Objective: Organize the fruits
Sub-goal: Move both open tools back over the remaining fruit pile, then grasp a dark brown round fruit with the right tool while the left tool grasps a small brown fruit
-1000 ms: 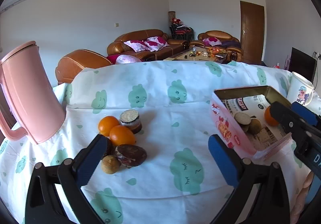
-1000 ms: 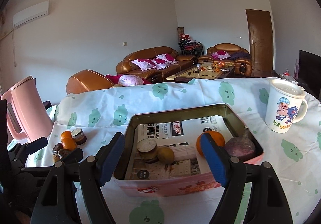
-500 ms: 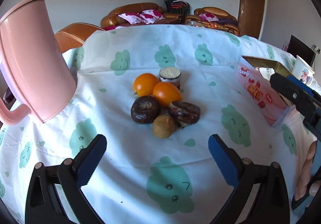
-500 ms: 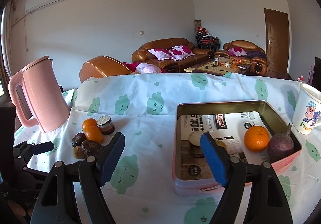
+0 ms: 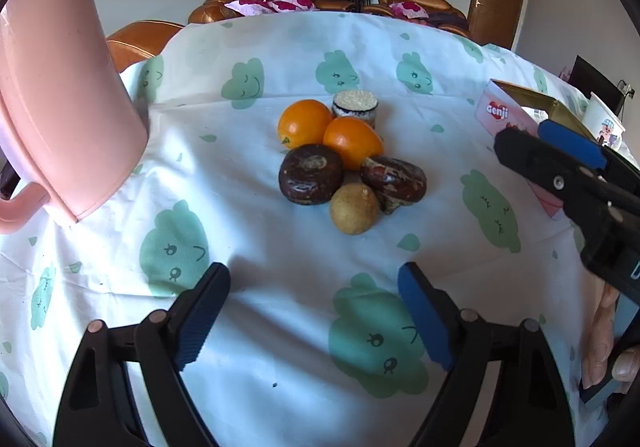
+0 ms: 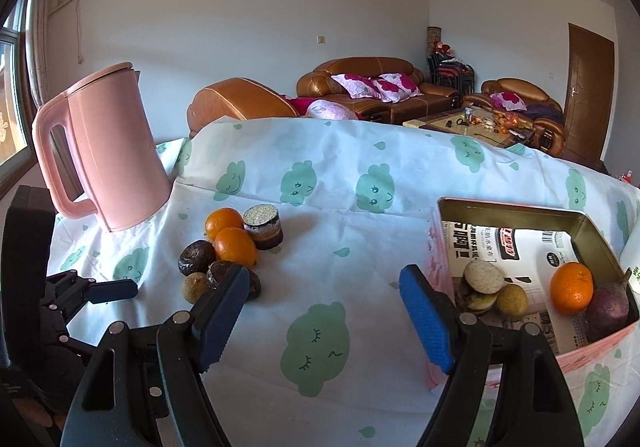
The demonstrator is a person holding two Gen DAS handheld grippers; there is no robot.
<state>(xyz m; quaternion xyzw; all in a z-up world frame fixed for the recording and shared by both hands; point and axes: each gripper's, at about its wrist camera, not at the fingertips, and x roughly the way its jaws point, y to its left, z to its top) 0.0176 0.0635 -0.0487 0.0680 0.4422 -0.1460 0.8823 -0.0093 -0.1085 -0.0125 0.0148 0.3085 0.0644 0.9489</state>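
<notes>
A pile of fruit lies on the cloud-print tablecloth: two oranges [image 5: 304, 123], a dark round fruit [image 5: 311, 174], a second dark fruit [image 5: 394, 179], a yellow-brown fruit [image 5: 354, 209] and a cut piece with a pale top [image 5: 355, 105]. My left gripper [image 5: 314, 307] hangs just short of the pile, its jaws closing with nothing between them. My right gripper [image 6: 322, 311] is open and empty over bare cloth, between the pile [image 6: 224, 259] and the pink tin box [image 6: 512, 207]. The tin holds an orange [image 6: 571, 289], a purple fruit [image 6: 608, 311], a cut piece [image 6: 482, 279] and a yellow-brown fruit [image 6: 510, 301].
A tall pink jug [image 5: 60, 87] stands at the left, close to the pile. A white printed mug [image 5: 604, 123] sits beyond the tin at the right. A hand [image 5: 600, 339] holds the right gripper at the right edge. Sofas and a coffee table lie behind the table.
The left gripper has come in and tipped down over the fruit pile, and its jaws have narrowed. The right gripper has swung left, so the tin now sits at its right.
</notes>
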